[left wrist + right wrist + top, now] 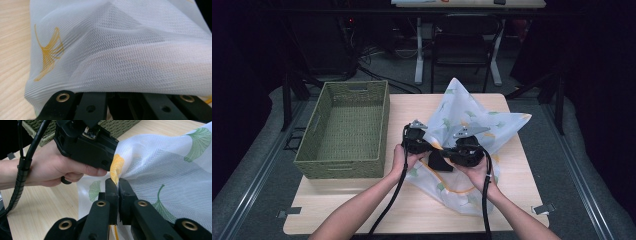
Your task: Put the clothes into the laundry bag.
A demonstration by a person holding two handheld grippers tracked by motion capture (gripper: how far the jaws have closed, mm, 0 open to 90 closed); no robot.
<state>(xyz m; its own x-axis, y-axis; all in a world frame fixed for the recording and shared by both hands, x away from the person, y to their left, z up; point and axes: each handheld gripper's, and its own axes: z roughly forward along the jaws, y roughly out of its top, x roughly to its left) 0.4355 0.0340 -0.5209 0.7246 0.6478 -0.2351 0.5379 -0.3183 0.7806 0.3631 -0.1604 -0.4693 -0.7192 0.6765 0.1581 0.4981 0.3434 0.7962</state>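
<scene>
The right gripper view shows the right gripper (117, 182) with its fingers pinched tight on a fold of the white mesh cloth (160, 162), beside the left gripper (86, 143); in the left gripper view the cloth drapes over that gripper's fingers, which seem closed on it too. From the high view, the cloth lies on the tabotop's right half. The woven basket (343, 131) stands just left of the hands, leaving bare tabletop (362, 207) toward the near edge.
</scene>
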